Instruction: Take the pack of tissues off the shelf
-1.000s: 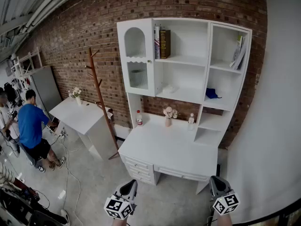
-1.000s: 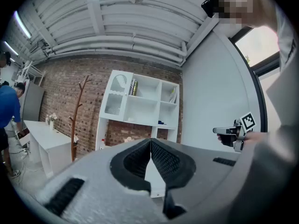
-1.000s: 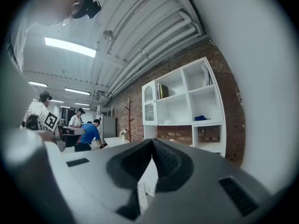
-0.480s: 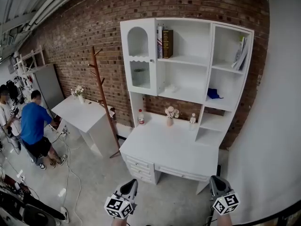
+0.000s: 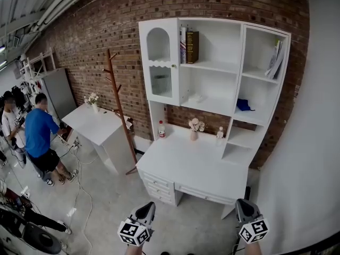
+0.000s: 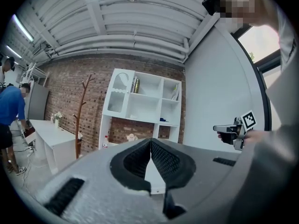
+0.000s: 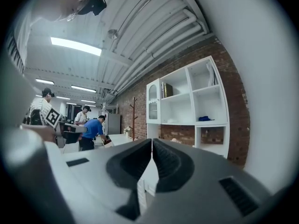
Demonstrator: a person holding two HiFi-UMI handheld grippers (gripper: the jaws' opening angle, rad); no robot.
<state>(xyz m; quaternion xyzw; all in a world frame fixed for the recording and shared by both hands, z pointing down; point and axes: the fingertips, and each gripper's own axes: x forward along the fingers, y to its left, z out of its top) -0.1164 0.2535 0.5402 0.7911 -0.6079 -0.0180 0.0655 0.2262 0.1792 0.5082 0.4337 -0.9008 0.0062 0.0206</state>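
White shelf unit (image 5: 238,73) stands against the brick wall (image 5: 95,31), well apart from us, and as we judge it none of the task is done yet. A pale, flat packet lies on the middle open shelf, under the row of books (image 5: 188,47). We take it for the pack of tissues (image 5: 195,97), though it is too small to be sure. A blue thing (image 5: 243,105) lies on the shelf of the compartment just to its right, and we cannot say what it is. The desk top (image 5: 196,166) below carries only a bottle (image 5: 161,129), a small vase of flowers (image 5: 196,125) and 1 more small bottle. Everything is left to do: close in on the shelf, reach the packet, grip it and bring it away.

We hold both grippers low at the bottom of the head view, pointing level toward the unit and touching nothing. On the left gripper (image 5: 148,206) the 2 fingers (image 6: 138,160) meet along a thin seam with nothing between them. On the right gripper (image 5: 241,205) the fingers (image 7: 166,162) are likewise pressed together and empty. We judge that whichever one goes for the packet must spread its jaws first.
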